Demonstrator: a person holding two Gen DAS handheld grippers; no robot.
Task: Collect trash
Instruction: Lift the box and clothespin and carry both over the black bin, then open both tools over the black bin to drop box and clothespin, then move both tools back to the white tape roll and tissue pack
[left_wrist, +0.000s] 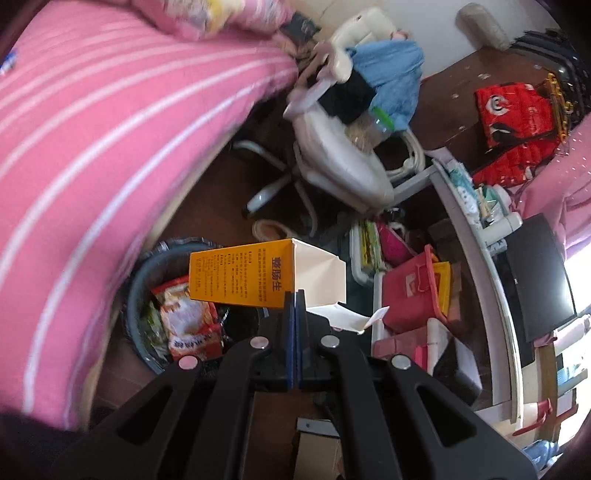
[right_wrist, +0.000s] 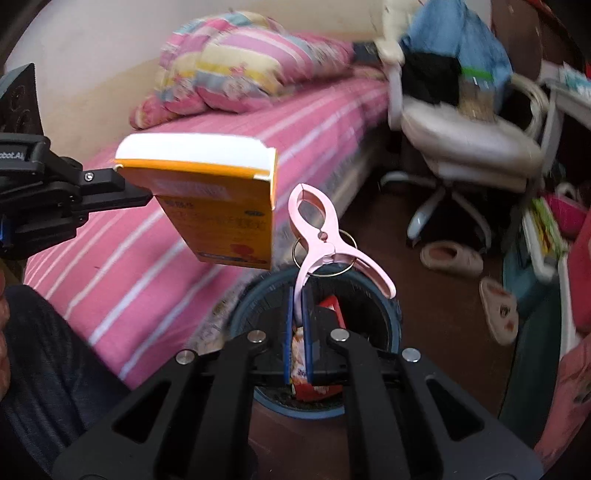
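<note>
Your left gripper was fully closed, and its two fingers pinched the edge of an orange box, an open carton with a white inside and a loose white flap at its right end. In the left wrist view the box hung just above the rim of the round blue trash bin, which stood on the dark floor close beside the bed with the pink striped sheet. Inside the bin lay an orange and red snack wrapper on top of other packaging (I could not tell what the green pieces were). Your right gripper was closed too, and its fingers clamped one handle of a pink plastic clip; the clip stood upright with its jaws pointing up and away, and a thin metal ring hung at its hinge. In the right wrist view the clip was directly above the opening of the bin, and the orange box was to its left and a little higher, held by the left gripper that came in from the left edge. Farther away, to the right, stood a white office chair loaded with blue and black clothes, and two slippers lay on the floor near it. A folded pink quilt lay at the far end of the bed.
</note>
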